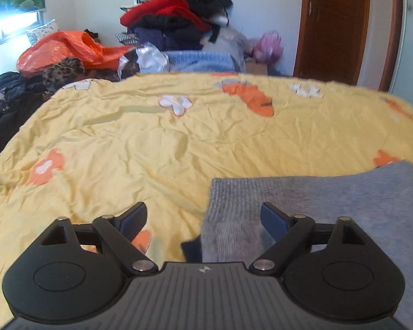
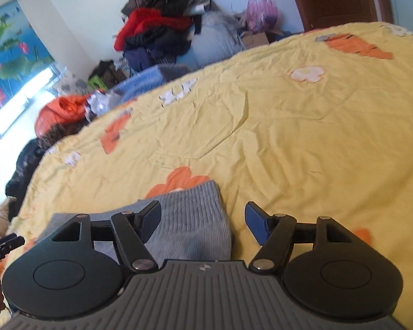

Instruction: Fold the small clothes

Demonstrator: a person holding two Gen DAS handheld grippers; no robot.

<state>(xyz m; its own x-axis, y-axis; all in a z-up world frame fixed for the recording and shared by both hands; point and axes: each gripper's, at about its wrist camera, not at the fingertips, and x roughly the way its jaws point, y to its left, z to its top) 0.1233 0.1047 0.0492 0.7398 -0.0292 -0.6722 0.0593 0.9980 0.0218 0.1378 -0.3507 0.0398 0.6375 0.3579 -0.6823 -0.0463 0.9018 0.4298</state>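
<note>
Grey knit garment [image 1: 330,209] lying flat near bed's [image 1: 151,143] front edge. Left gripper [image 1: 203,220], right gripper [image 2: 203,221] both spread wide, holding nothing. Probably mid-fold, blurry: regrip corners evenly, keep edges aligned.

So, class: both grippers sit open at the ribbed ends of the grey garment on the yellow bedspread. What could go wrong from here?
1. The bedspread is wrinkled, so closing jaws might pinch it together with the grey garment.
2. The left gripper and right gripper each straddle only an edge, so a grip could slip.
3. Both views are blurred; hurried moves may skew the fold.
</note>
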